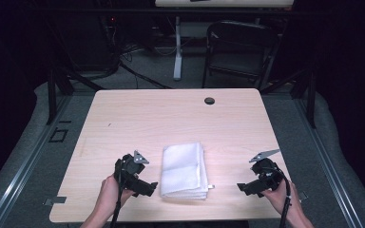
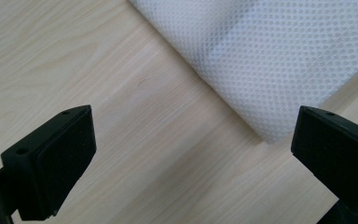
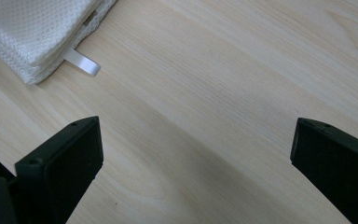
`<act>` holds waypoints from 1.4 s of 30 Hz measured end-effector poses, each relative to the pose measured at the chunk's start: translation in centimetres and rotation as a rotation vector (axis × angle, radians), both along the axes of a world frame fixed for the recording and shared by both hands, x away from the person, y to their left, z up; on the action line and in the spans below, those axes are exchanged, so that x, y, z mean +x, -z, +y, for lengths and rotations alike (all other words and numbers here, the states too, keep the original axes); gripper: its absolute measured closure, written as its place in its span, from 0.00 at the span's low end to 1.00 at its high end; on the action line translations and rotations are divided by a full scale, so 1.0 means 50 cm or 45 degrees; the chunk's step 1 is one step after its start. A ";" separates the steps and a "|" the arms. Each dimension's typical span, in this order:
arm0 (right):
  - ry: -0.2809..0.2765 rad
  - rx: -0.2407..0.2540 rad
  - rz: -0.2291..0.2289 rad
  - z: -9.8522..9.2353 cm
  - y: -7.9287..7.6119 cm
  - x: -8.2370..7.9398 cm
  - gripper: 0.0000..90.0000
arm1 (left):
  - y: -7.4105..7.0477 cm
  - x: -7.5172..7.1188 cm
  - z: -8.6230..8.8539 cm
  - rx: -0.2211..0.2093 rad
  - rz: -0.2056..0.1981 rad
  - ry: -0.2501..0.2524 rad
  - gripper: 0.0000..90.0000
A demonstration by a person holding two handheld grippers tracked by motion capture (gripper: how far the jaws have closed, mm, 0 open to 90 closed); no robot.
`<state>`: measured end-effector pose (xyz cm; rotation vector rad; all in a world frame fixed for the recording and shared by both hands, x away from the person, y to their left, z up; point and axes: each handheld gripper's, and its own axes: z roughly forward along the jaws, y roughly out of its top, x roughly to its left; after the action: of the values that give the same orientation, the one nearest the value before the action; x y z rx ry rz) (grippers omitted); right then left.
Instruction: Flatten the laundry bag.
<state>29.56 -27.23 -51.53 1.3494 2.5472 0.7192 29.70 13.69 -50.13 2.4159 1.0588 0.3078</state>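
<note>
A folded white towel (image 1: 183, 170) lies flat on the light wooden table (image 1: 171, 114), near its front edge. My left gripper (image 1: 148, 187) rests just left of the towel, open, with bare wood between its jaws; the towel's corner (image 2: 270, 60) shows ahead of it. My right gripper (image 1: 243, 187) sits well to the right of the towel, open and holding nothing. In the right gripper view the towel's stacked corner (image 3: 32, 32) and a small white loop tag (image 3: 81, 61) lie off to the upper left.
A small black round cap (image 1: 209, 100) sits near the table's far edge. Beyond the table stand a dark folding chair (image 1: 237, 47) and a white desk leg (image 1: 177, 47). Metal rails run along both sides on the floor.
</note>
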 end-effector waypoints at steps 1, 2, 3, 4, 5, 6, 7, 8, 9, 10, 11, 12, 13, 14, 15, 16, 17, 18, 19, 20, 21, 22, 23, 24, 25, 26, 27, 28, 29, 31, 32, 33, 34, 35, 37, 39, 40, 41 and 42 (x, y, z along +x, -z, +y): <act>-0.017 -0.006 -0.001 -0.002 0.000 0.002 0.02 | 0.001 0.001 -0.005 0.002 -0.001 0.000 0.00; -0.007 -0.024 0.017 0.000 -0.001 0.004 0.02 | 0.002 0.004 -0.017 -0.002 -0.001 0.008 0.00; -0.003 -0.009 0.005 0.001 0.001 0.004 0.02 | 0.002 0.003 -0.024 0.001 -0.003 0.016 0.00; -0.003 -0.009 0.005 0.001 0.001 0.004 0.02 | 0.002 0.003 -0.024 0.001 -0.003 0.016 0.00; 0.001 0.001 0.000 0.003 0.002 0.004 0.02 | 0.001 0.002 -0.032 -0.007 0.002 0.023 0.00; 0.005 -0.005 0.002 0.004 0.003 0.004 0.02 | 0.001 -0.001 -0.041 0.001 -0.003 0.039 0.00; 0.000 -0.006 0.003 0.006 0.001 0.001 0.03 | 0.001 -0.003 -0.047 -0.005 -0.005 0.048 0.00; 0.000 -0.006 0.003 0.006 0.001 0.001 0.03 | 0.000 -0.006 -0.057 0.001 -0.005 0.063 0.00; -0.007 -0.024 -0.001 0.005 -0.004 -0.002 0.03 | 0.000 -0.008 -0.062 -0.001 -0.004 0.077 0.00; -0.003 -0.020 -0.010 0.006 -0.005 -0.004 0.03 | 0.000 -0.011 -0.072 0.007 -0.009 0.093 0.00; -0.003 -0.020 -0.010 0.006 -0.005 -0.004 0.03 | 0.001 -0.012 -0.078 0.008 -0.011 0.102 0.00; -0.010 -0.030 -0.008 0.005 -0.006 -0.003 0.03 | 0.002 -0.012 -0.086 0.006 -0.006 0.119 0.00; 0.004 -0.011 -0.005 0.006 -0.003 -0.001 0.03 | 0.003 -0.012 -0.093 0.006 -0.002 0.133 0.00; 0.004 -0.011 -0.005 0.006 -0.003 -0.001 0.03 | 0.005 -0.011 -0.102 0.007 0.002 0.149 0.00; 0.005 -0.007 0.013 0.004 0.002 0.002 0.03 | 0.008 -0.012 -0.115 -0.001 0.010 0.166 0.00; 0.005 -0.007 0.013 0.004 0.002 0.002 0.03 | 0.008 -0.012 -0.115 -0.001 0.010 0.166 0.00; 0.002 -0.015 0.027 0.003 0.002 0.003 0.03 | 0.009 -0.013 -0.123 0.005 0.009 0.181 0.00; 0.022 0.025 0.011 0.002 0.005 0.001 0.03 | 0.012 -0.015 -0.132 0.009 0.011 0.190 0.00; 0.009 0.002 0.022 -0.001 0.002 0.002 0.03 | 0.014 -0.016 -0.140 0.006 0.023 0.207 0.00; 0.009 0.002 0.022 -0.001 0.002 0.002 0.03 | 0.017 -0.017 -0.149 0.014 0.020 0.218 0.00; 0.012 0.012 0.018 0.000 0.003 0.003 0.03 | 0.020 -0.019 -0.168 0.019 0.027 0.244 0.00; 0.012 0.012 0.018 0.000 0.003 0.003 0.03 | 0.020 -0.019 -0.168 0.019 0.027 0.244 0.00; 0.004 0.027 0.030 0.001 0.005 0.005 0.03 | 0.020 -0.019 -0.174 0.026 0.024 0.252 0.00; 0.004 0.016 0.030 0.001 0.005 0.005 0.03 | 0.021 -0.021 -0.184 0.033 0.009 0.248 0.00; 0.004 0.016 0.030 0.001 0.005 0.005 0.03 | 0.022 -0.023 -0.193 0.042 -0.007 0.249 0.00; 0.013 0.023 0.031 0.003 0.006 0.004 0.03 | 0.022 -0.024 -0.203 0.062 -0.004 0.263 0.00; 0.013 0.023 0.031 0.003 0.006 0.004 0.03 | 0.022 -0.025 -0.215 0.072 -0.012 0.271 0.00; -0.002 0.019 0.032 0.002 0.005 0.003 0.03 | 0.023 -0.028 -0.224 0.076 -0.019 0.280 0.00; 0.004 0.025 0.024 0.002 0.003 0.000 0.03 | 0.023 -0.029 -0.238 0.082 -0.019 0.293 0.00; 0.003 0.025 0.025 0.001 0.002 0.001 0.03 | 0.024 -0.029 -0.245 0.088 -0.018 0.305 0.00; 0.004 0.022 0.034 0.002 0.003 0.002 0.03 | 0.027 -0.027 -0.258 0.112 -0.025 0.312 0.00; 0.002 0.025 0.041 0.002 0.004 0.003 0.03 | 0.031 -0.026 -0.264 0.128 -0.026 0.303 0.00; 0.002 0.025 0.041 0.002 0.004 0.003 0.03 | 0.031 -0.026 -0.264 0.128 -0.026 0.303 0.00; -0.009 0.027 0.055 0.002 0.006 0.005 0.03 | 0.037 -0.021 -0.271 0.155 -0.031 0.291 0.00; -0.002 0.041 0.045 0.003 0.008 0.005 0.03 | 0.041 -0.019 -0.274 0.171 -0.034 0.286 0.03; -0.013 0.031 0.057 0.003 0.006 0.006 0.03 | 0.046 -0.018 -0.279 0.191 -0.058 0.276 0.07; -0.001 0.037 0.031 0.007 0.009 0.004 0.03 | 0.049 -0.021 -0.282 0.190 -0.084 0.267 0.16; -0.001 0.037 0.031 0.007 0.009 0.004 0.03 | 0.049 -0.021 -0.282 0.190 -0.084 0.267 0.20; -0.011 0.040 0.048 0.008 0.005 0.002 0.04 | 0.051 -0.025 -0.284 0.202 -0.113 0.271 0.21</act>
<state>29.68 -26.83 -51.78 1.3749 2.5831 0.7452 28.46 -0.54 -52.70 2.6016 0.7556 0.4353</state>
